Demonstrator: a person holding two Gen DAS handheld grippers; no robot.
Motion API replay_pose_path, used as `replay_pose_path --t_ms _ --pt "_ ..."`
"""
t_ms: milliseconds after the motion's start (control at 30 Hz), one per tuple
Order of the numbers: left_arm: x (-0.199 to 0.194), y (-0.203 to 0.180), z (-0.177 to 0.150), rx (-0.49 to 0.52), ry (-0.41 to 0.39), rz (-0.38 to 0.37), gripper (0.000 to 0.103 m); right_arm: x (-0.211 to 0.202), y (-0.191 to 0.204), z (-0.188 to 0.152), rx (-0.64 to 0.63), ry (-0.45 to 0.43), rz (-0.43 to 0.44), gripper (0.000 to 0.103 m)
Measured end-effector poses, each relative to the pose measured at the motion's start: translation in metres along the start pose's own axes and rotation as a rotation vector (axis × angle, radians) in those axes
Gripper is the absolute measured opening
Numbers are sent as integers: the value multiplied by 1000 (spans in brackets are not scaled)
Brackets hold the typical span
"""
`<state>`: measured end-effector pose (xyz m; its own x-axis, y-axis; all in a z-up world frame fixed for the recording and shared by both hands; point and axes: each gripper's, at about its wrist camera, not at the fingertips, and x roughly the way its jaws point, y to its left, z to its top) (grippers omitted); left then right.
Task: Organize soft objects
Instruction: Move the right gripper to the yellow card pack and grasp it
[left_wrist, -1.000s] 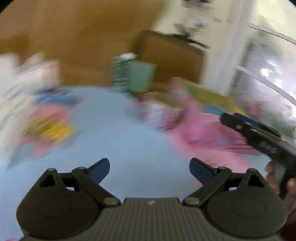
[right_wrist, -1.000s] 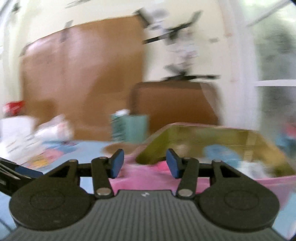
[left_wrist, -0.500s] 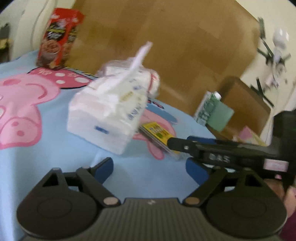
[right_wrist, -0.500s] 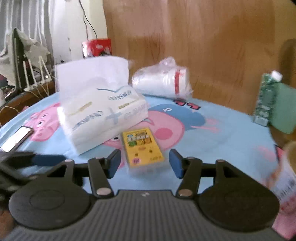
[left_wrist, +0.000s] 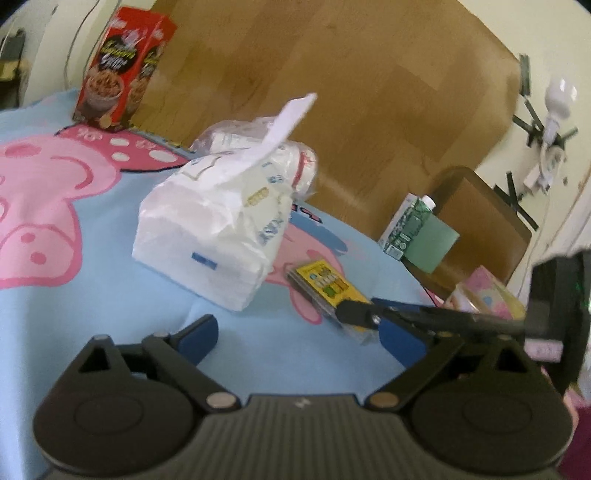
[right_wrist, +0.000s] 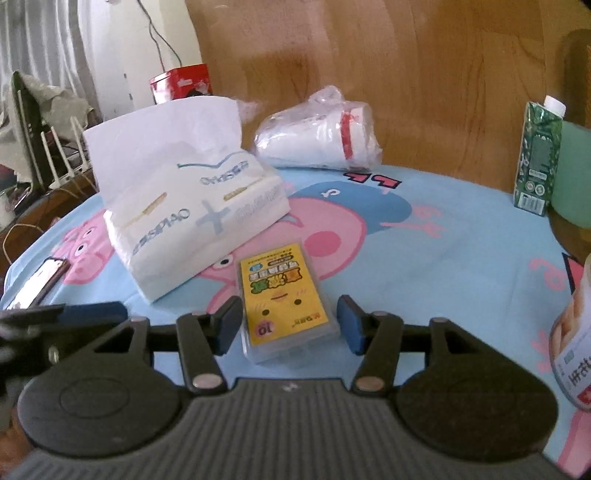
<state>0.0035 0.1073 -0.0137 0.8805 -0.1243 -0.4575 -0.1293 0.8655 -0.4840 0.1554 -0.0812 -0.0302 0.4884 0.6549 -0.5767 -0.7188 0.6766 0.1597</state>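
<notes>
Now right gripper straddles the yellow packet, pads apart, untouching; close squarely. Left gripper opening, empty, at nine o'clock.

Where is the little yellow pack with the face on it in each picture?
Left wrist view: the yellow pack lies right of centre on the blue cloth, its near end behind the right tool.
Right wrist view: the yellow pack lies low in the centre, between the open tool fingers.
Shared landmark: the white tissue pack, just left of it in both.
</notes>
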Motion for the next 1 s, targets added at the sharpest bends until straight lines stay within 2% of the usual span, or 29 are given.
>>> replay_pose_path --t_ms 167,267,300,467,567,667,700,733,833,933,1000 --pt "1 -11 -3 56 12 33 97 -23 10 -14 -50 -14 -57 55" --pt "6 -26 -7 135 53 36 97 -54 9 -33 -31 -36 -129 32" --pt "8 -33 -9 162 71 26 97 -61 6 -42 -21 -9 -156 15" --pt "22 -83 -27 272 175 -114 97 -124 3 -91 35 -65 -241 13" --pt "35 -107 -27 296 178 -105 97 -136 5 -101 28 -93 -285 16" --pt "41 -107 -10 252 157 -74 97 -133 7 -97 4 -115 -283 19" --pt "42 -103 -4 223 155 -66 97 -129 9 -93 0 -123 -274 29" --pt "39 -95 3 178 148 -71 97 -124 10 -87 -5 -134 -261 43" --pt "27 -73 18 94 99 -62 97 -104 20 -66 -30 -159 -210 66" --pt "24 -59 26 70 80 -22 97 -64 31 -40 -23 -122 -157 70" --pt "24 -50 28 37 91 -16 97 -35 33 -29 -6 -76 -157 70"
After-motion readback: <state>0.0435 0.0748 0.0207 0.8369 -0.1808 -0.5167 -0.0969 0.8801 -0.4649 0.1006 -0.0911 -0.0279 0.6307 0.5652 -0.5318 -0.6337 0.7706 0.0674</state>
